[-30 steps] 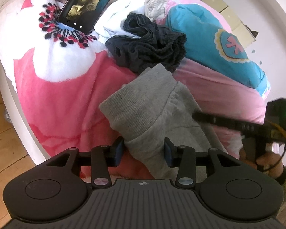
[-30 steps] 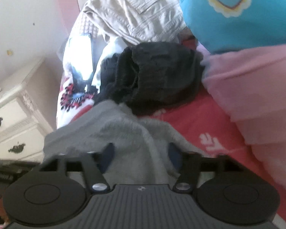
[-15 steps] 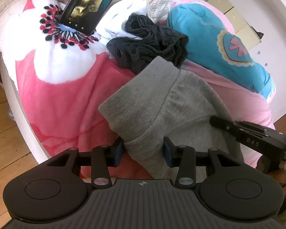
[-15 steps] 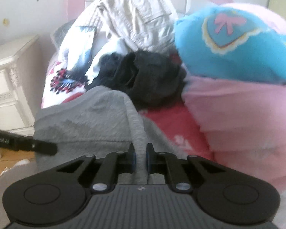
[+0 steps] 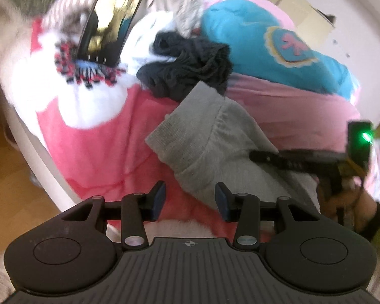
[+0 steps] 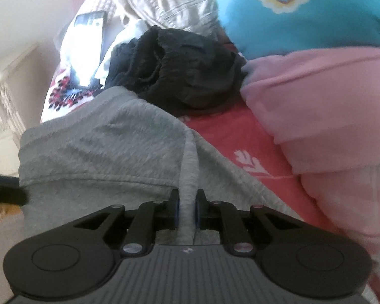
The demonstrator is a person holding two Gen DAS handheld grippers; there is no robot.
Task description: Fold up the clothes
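A grey sweatshirt lies on a bed covered by a pink and white blanket. In the left wrist view my left gripper stands open, its blue pads on either side of the garment's near edge without pinching it. My right gripper is shut on a raised fold of the grey sweatshirt; the cloth runs up between its pads. From the left wrist view the right gripper reaches in from the right over the grey cloth, held by a hand.
A crumpled black garment lies just beyond the grey one, with beige trousers and a white garment behind. A turquoise cushion and a pink pillow fill the right. A phone or tablet leans at the back left. Wooden floor lies left.
My left gripper has opened wider and let go of the sweatshirt's near edge. The right gripper stays shut on the grey fold and has moved back over the garment.
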